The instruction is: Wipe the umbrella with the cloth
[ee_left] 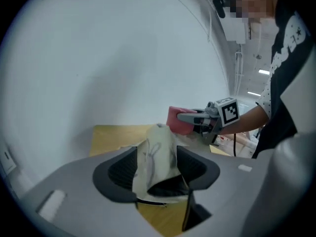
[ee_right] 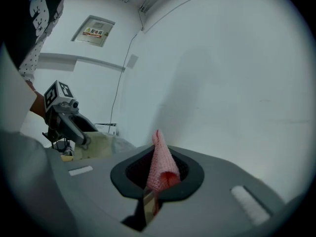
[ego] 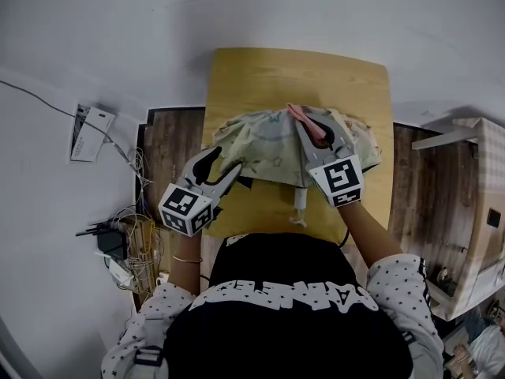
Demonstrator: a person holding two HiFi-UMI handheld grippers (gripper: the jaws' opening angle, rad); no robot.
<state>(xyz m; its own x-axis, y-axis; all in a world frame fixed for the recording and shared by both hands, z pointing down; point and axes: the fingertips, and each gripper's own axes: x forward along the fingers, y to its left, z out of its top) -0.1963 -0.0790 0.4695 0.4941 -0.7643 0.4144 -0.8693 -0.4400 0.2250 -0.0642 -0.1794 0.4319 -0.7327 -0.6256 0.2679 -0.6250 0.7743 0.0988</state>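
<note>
Left tongs [ee_left: 157, 168] opening round umbrella [ego: 268, 144], handle [ego: 300, 204] seemingly nearward.

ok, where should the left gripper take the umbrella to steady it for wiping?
Pinch the canopy's loose near-left edge, coming in low from the left. The umbrella lies collapsed on the table, its fabric bunched in soft folds; the left gripper has one fold between its opening jaws. That side probably stays clear of the cloth in the right gripper.
</note>
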